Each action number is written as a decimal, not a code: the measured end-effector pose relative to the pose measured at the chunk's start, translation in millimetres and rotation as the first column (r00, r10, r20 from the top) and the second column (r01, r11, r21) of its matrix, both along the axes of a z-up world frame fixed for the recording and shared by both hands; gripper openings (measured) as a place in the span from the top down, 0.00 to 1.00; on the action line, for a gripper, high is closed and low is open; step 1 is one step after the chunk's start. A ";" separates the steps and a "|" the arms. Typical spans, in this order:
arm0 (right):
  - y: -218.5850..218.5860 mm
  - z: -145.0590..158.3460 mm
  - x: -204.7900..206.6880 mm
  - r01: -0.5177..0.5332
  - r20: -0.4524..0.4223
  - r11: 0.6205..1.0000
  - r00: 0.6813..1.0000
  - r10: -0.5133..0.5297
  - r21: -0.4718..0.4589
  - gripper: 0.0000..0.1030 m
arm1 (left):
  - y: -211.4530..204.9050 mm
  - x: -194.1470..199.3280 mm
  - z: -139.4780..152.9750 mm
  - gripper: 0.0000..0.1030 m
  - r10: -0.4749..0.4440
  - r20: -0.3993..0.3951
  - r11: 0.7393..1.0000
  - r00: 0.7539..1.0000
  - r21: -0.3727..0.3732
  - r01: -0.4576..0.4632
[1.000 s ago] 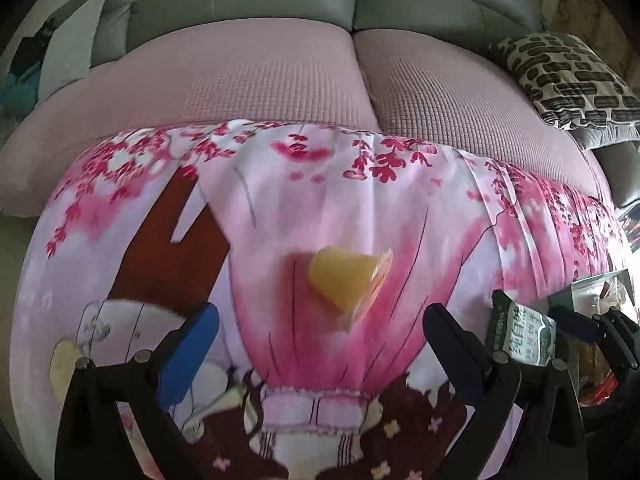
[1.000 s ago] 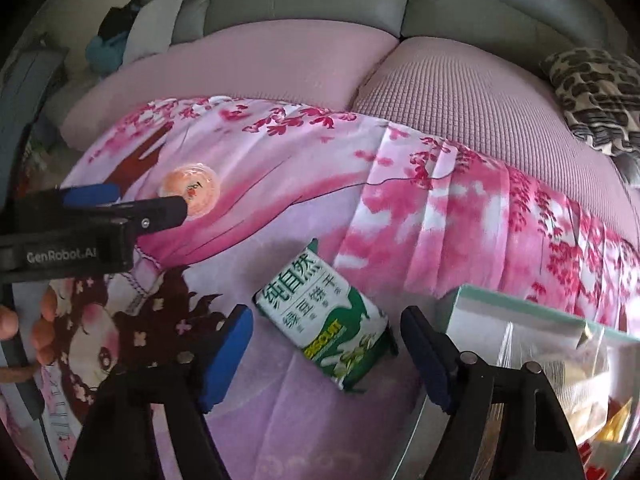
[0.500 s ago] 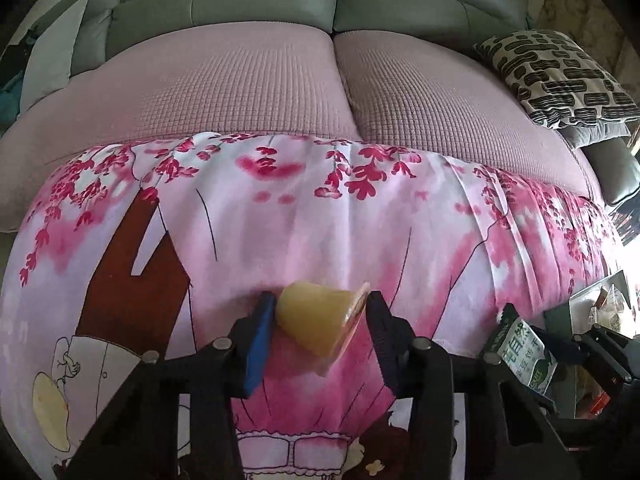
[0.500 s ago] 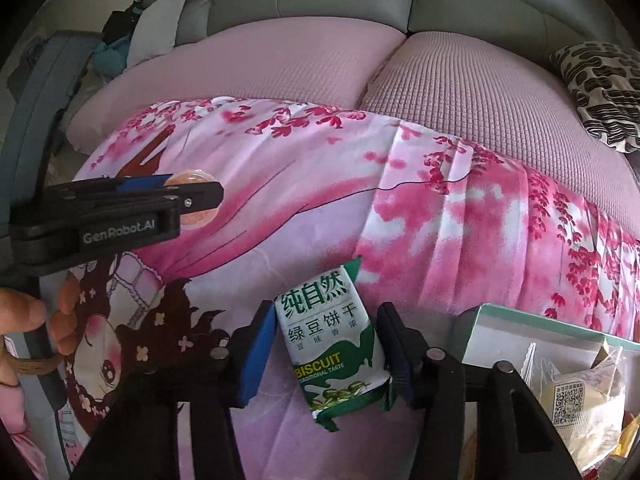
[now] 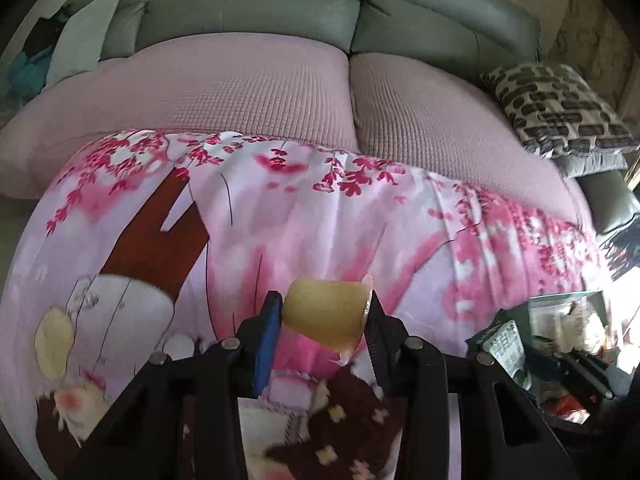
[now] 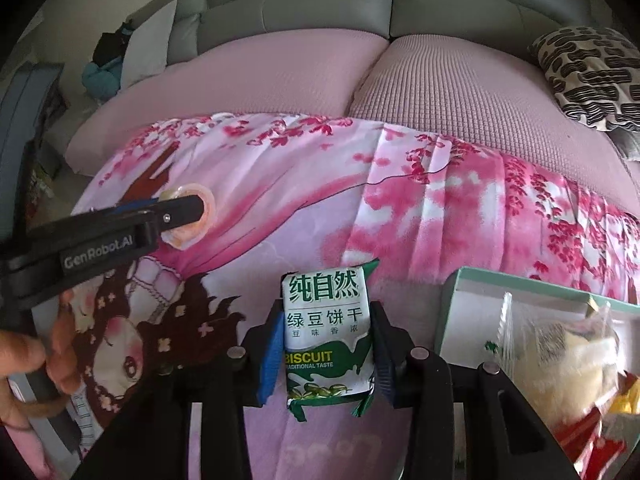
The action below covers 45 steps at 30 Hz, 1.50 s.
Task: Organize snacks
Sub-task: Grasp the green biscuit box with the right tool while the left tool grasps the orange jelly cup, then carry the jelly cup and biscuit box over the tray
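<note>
A yellow jelly cup [image 5: 320, 300] lies on its side between the pads of my left gripper [image 5: 323, 314], which is shut on it just above the pink printed blanket [image 5: 360, 216]. From the right wrist view the left gripper [image 6: 188, 216] and the cup's peach lid [image 6: 192, 236] show at the left. A green and white biscuit packet [image 6: 326, 300] stands upright between the pads of my right gripper [image 6: 326, 344]. Its jaws are closing and both pads touch the packet's sides. The packet [image 5: 506, 344] also shows at the right in the left wrist view.
A white box with a green rim [image 6: 520, 285] holds several wrapped snacks at the lower right. A pink-covered grey sofa [image 5: 260, 92] lies behind, with a patterned cushion [image 5: 556, 108] at the right. A hand [image 6: 24, 356] holds the left gripper.
My left gripper closed on the jelly cup and raised it slightly. My right gripper came down around the biscuit packet, turned it upright, and its jaws narrowed onto it.
</note>
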State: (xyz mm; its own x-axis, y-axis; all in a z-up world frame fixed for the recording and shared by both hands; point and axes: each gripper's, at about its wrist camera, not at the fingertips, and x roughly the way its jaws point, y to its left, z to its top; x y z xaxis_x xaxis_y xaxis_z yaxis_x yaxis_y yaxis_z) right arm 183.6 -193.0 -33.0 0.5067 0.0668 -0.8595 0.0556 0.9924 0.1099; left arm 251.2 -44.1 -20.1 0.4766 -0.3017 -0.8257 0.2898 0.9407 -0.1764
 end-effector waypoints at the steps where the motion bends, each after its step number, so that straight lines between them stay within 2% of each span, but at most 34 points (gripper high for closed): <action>1: 0.8 4.6 -4.5 0.003 0.009 1.000 1.000 -0.003 0.005 0.59 | 0.6 -6.3 4.1 0.60 0.010 0.003 1.000 1.000 -0.006 -0.010; 8: 6.4 32.1 -38.5 0.034 0.057 0.998 0.998 -0.036 0.043 0.59 | 6.5 -49.6 34.9 0.60 0.061 0.021 0.996 0.998 -0.058 -0.060; 12: 8.0 42.8 -62.2 0.067 0.076 0.995 0.995 -0.072 0.068 0.59 | 9.4 -74.3 48.9 0.60 0.073 0.041 0.995 0.996 -0.064 -0.071; 19: -6.0 60.8 -113.7 0.174 0.105 0.979 0.977 -0.185 0.108 0.59 | 1.8 -122.8 66.1 0.60 0.074 0.067 0.992 0.995 -0.106 -0.066; 21: -12.3 63.5 -125.8 0.204 0.111 0.972 0.970 -0.216 0.113 0.59 | -5.2 -138.7 67.0 0.60 0.067 0.062 0.989 0.996 -0.138 -0.058; 31: -49.5 68.0 -168.4 0.346 0.139 0.931 0.923 -0.360 0.115 0.59 | -62.0 -175.8 64.2 0.60 -0.069 0.101 0.986 0.992 -0.145 0.083; 39: -88.9 61.8 -184.9 0.428 0.123 0.896 0.889 -0.440 0.116 0.59 | -91.5 -186.5 49.3 0.60 -0.158 0.078 0.980 0.984 -0.113 0.166; 45: -121.9 59.3 -204.2 0.509 0.114 0.855 0.848 -0.517 0.098 0.59 | -115.8 -200.5 41.9 0.60 -0.234 0.061 0.967 0.970 -0.086 0.239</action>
